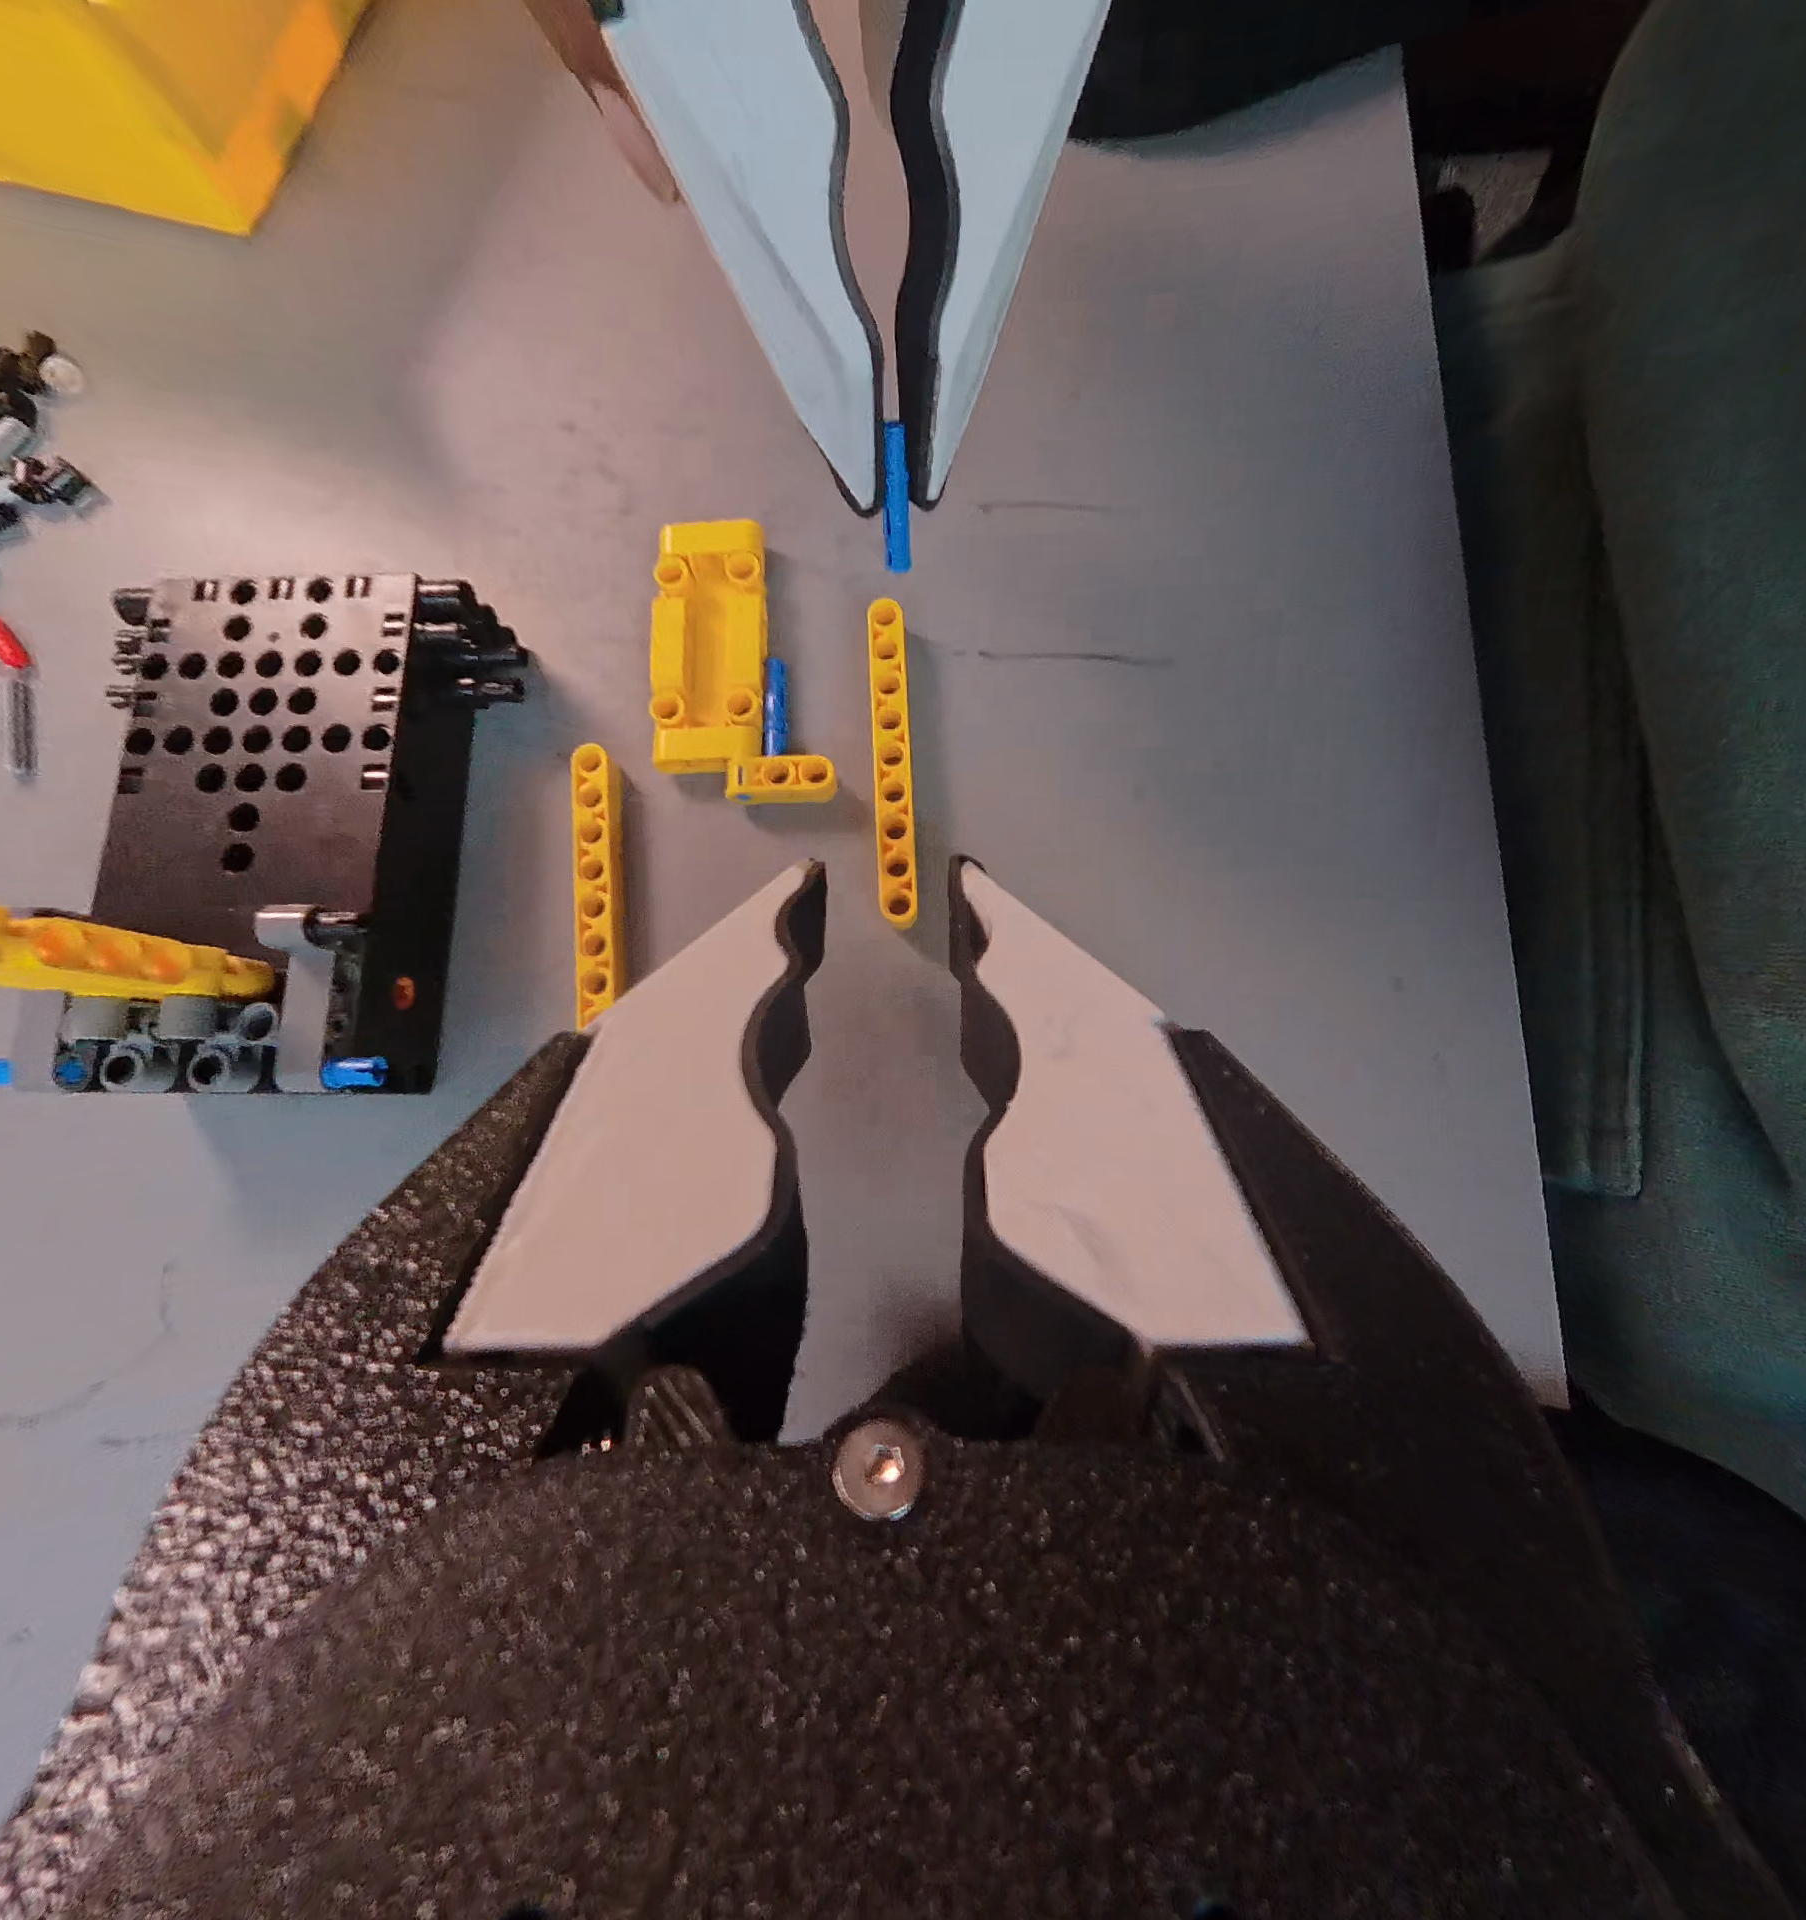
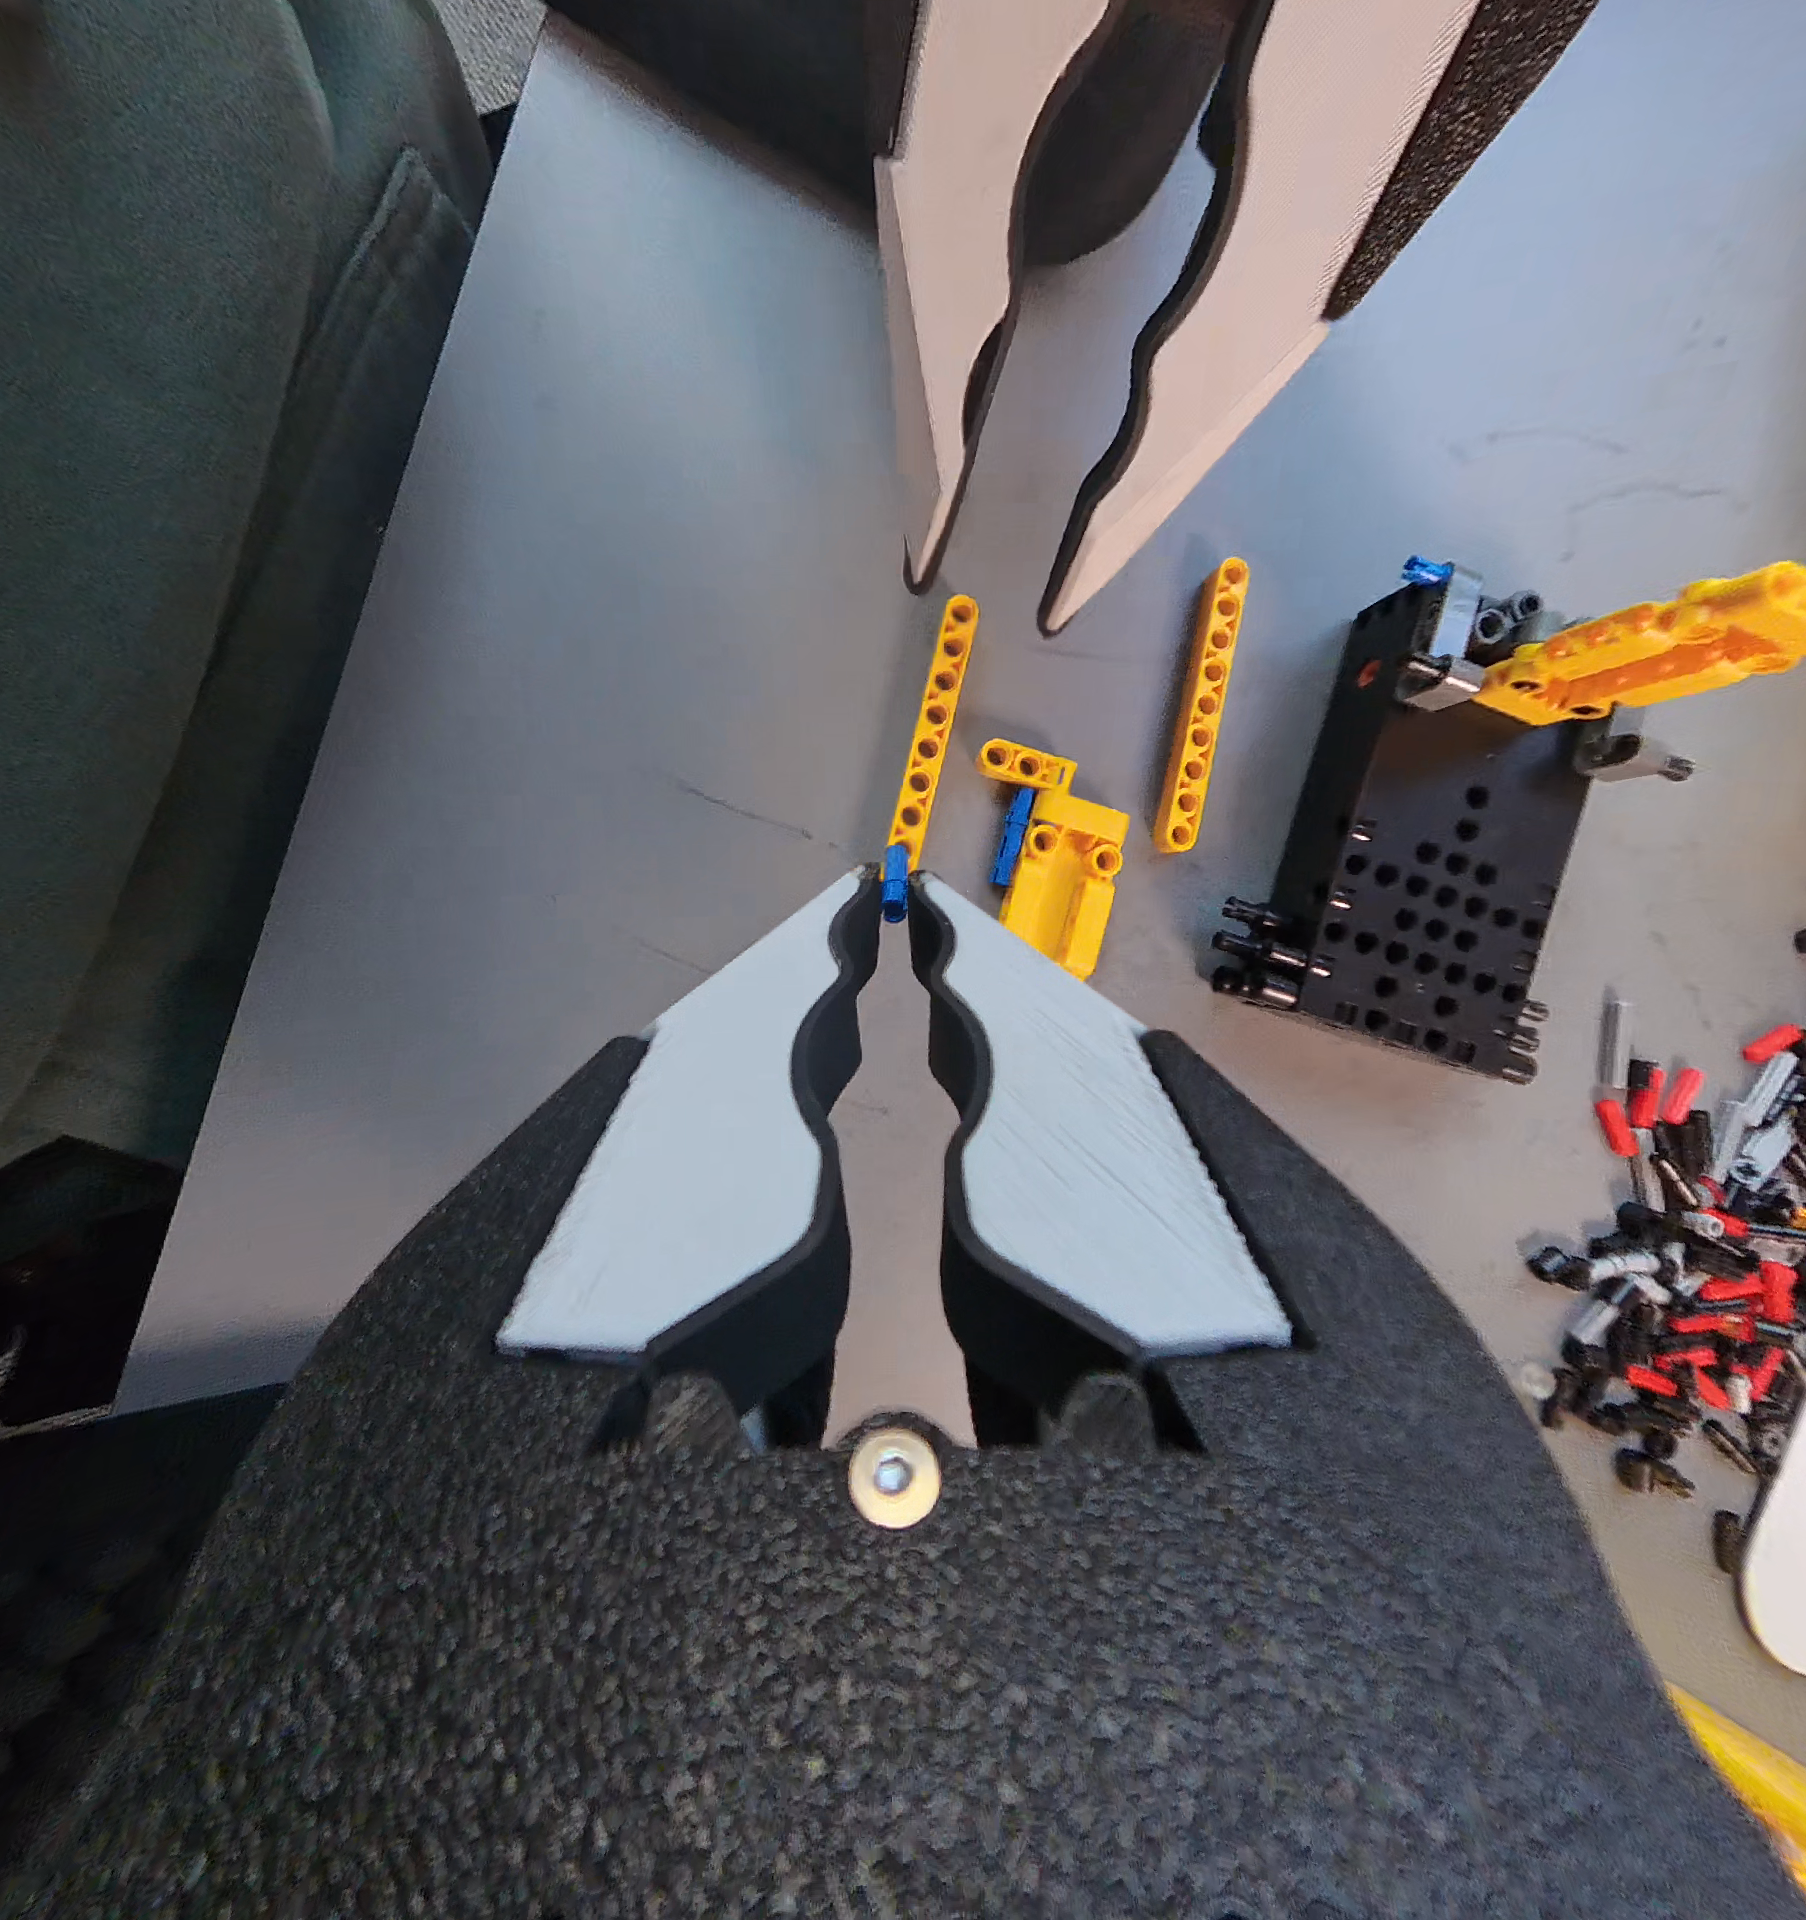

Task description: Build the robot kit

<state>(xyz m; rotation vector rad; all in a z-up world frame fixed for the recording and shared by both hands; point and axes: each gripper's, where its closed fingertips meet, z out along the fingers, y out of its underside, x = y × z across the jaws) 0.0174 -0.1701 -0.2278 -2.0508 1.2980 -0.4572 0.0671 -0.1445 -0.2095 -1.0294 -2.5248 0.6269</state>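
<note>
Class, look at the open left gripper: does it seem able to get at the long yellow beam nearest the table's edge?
Probably yes. The left gripper is open with the beam's near end between its fingertips, and nothing lies between them.

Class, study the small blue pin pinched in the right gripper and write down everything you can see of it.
The small blue plastic pin is a short, slim rod, smooth and glossy, apparently ridged along its length. The right gripper has its jaws shut on it near the tips, so part is hidden and one end sticks out. It points at the end of the long yellow holed beam lying on the grey table, lined up with it. Whether pin and beam touch cannot be told.
</note>
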